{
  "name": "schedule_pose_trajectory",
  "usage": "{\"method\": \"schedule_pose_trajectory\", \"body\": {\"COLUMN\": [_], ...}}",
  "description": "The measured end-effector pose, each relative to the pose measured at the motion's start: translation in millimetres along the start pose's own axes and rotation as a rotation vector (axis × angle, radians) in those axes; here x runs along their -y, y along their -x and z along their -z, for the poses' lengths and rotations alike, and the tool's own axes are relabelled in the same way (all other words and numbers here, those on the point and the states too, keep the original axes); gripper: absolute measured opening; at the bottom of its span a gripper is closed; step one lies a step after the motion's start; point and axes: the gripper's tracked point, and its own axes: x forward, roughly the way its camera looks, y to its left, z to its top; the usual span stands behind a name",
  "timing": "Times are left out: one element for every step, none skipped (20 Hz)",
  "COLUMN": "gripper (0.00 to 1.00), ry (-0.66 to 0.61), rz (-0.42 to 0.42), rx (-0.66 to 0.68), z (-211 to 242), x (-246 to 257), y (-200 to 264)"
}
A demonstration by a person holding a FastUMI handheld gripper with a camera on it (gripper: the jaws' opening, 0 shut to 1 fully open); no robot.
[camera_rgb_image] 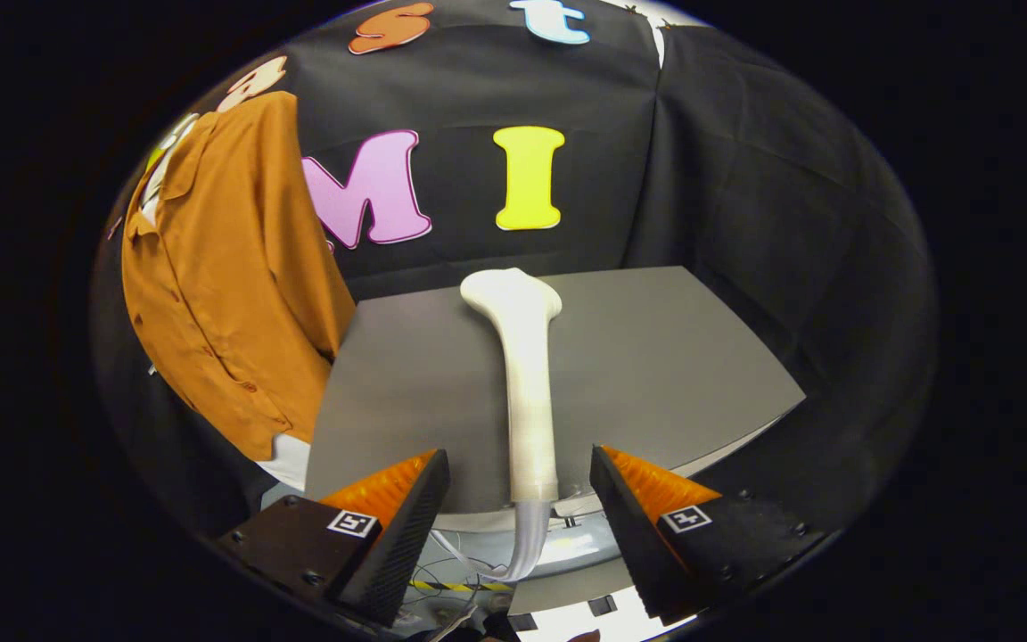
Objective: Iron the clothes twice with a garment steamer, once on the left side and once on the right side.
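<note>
On the grey table (656, 357) lies the white garment steamer (527, 383), long axis running straight away from the gripper (520, 499), handle end nearest, head far. Fingers spread wide, gripping nothing; handle sits between them, untouched. Orange shirt (228, 276) hangs left of the steamer, beyond the table edge. Grasp likely next.

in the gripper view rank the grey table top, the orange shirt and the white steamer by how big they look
1. Grey table top, largest.
2. Orange shirt.
3. White steamer, lying between the open gripper fingers, smallest.
</note>
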Motion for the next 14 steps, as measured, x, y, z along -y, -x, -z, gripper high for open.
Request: {"method": "schedule_pose_trajectory", "body": {"gripper": [0.98,0.84,0.77,0.64,0.61,0.59,0.58,0.49,0.40,0.31,0.30,0.25,0.25,0.26], "ry": [-0.010,-0.015,-0.005,0.007,0.022,0.035,0.038,0.016,0.023,0.038,0.046,0.052,0.045,0.025], "rz": [-0.023,-0.029,-0.026,-0.023,-0.017,0.000,-0.010,-0.017,-0.017,-0.029,-0.031,-0.025,-0.012,-0.003], "rx": [-0.010,-0.025,-0.044,-0.069,-0.100,-0.129,-0.084,-0.068,-0.040,-0.018,-0.002,0.019,0.058,0.107], "z": [0,3,5,13,19,26,17,14,11,14,14,12,7,-1], "x": [-2,-3,-2,2,6,9,12,8,11,10,7,6,7,7], "y": [-9,-16,-24,-33,-31,-37,-35,-34,-38,-43,-42,-43,-37,-30]}}
